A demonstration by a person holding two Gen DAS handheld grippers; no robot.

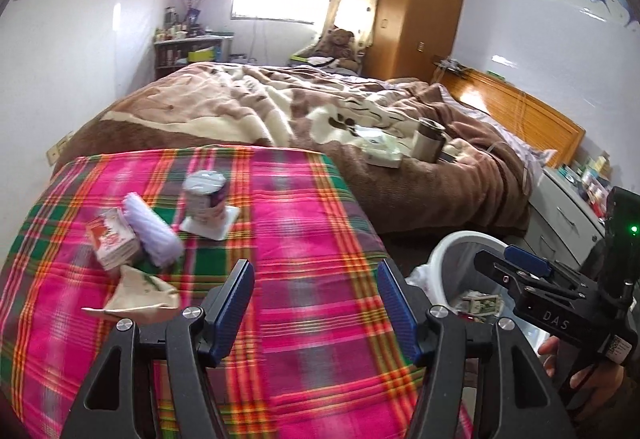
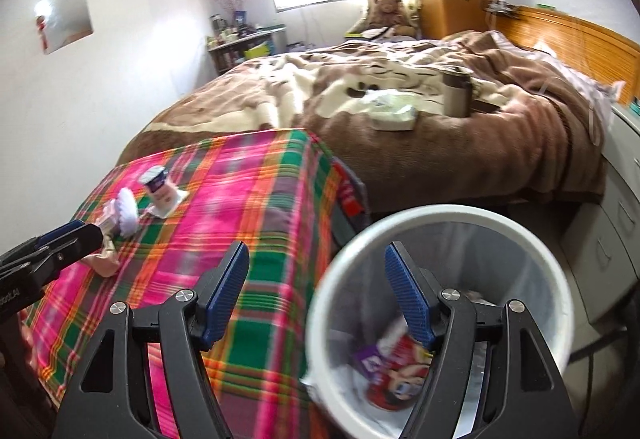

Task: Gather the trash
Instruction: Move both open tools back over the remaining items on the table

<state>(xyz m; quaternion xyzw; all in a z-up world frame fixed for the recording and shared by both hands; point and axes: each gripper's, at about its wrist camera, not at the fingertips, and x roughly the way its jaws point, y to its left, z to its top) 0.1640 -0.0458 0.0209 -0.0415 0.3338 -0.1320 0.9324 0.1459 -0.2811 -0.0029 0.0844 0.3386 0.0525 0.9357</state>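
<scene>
Now, remaining trash: a crumpled paper wrapper (image 1: 142,293), a small red-and-white carton (image 1: 112,239), a white ribbed roll (image 1: 154,235) and a yogurt-style cup (image 1: 205,195) on a white square, all grouped at the far left of the plaid-covered table (image 1: 304,223).
Bin: the white bin (image 2: 440,215) stands on the floor just beside the table's right end; a red printed packet (image 2: 400,367) already lies inside.
Handling, wrapper: likely light and soft; it should crush under the pads, so pinch across its bunched middle.
Handling, carton: probably light and stiff-sided; take it across the narrow faces.
Handling, cup: seemingly thin-walled and easy to tip; grip low on the body.
Left gripper (image 1: 316,303): jaws apart, nothing between them, over bare cloth right of the wrapper, angled down toward the table.
Right gripper (image 2: 318,291): jaws apart and empty, tilted down over the bin's near rim.
Hand (image 1: 580,367): fingers wrap the right gripper's handle, seen at the left camera's edge.
Blur: both views are smeared, so labels stay unreadable.
</scene>
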